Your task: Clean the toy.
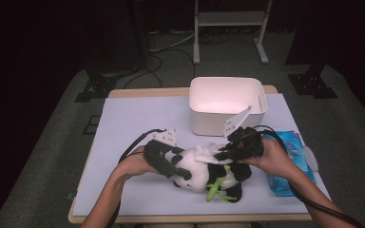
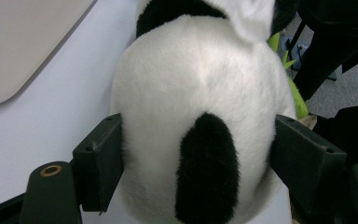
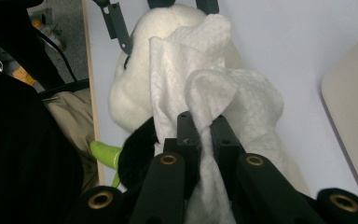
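A black-and-white panda plush (image 1: pixel 197 173) lies on the pale blue mat near the front of the table, with a green leaf piece (image 1: pixel 217 188) on its belly. My left gripper (image 1: pixel 178 167) holds the plush by its head. In the left gripper view both pads (image 2: pixel 105 161) press into the white fur of the plush (image 2: pixel 200 93). My right gripper (image 1: pixel 222 154) is just above the plush, shut on a white wipe (image 1: pixel 207 152). In the right gripper view the wipe (image 3: pixel 214 88) bunches out from between the closed jaws of my right gripper (image 3: pixel 205 128) and drapes over the plush (image 3: pixel 130 88).
A white bin (image 1: pixel 228 118) stands behind the plush at the middle back of the mat. A blue wipe packet (image 1: pixel 292 164) lies to the right, under the right forearm. The left part of the mat (image 1: pixel 123 123) is bare. The table's front edge runs close below the plush.
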Demonstrator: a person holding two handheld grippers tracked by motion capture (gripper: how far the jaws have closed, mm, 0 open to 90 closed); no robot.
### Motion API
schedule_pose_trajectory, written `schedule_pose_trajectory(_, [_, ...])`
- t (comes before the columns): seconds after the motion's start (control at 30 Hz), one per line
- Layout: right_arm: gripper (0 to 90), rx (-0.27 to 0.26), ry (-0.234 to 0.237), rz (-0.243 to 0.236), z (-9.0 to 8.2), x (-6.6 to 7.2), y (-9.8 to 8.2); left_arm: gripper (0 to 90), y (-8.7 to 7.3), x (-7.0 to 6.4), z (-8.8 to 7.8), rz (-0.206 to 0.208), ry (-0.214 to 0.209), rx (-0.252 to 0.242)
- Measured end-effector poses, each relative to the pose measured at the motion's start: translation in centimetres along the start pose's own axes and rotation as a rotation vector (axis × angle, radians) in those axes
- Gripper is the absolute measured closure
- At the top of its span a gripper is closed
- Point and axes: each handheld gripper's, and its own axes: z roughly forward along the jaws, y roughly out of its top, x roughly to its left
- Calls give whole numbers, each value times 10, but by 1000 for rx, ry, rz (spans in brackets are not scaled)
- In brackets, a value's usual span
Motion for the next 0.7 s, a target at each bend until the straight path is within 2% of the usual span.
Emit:
schedule_pose_trajectory(0.53, [842,-70,-34,58,-28,13,-46,226,-4,2,-1,-17,-6,-12])
schedule_pose_trajectory(0.7, [842,-78,-40,81,-35,15,-56,226,-4,2,-1,-16,-6,-11])
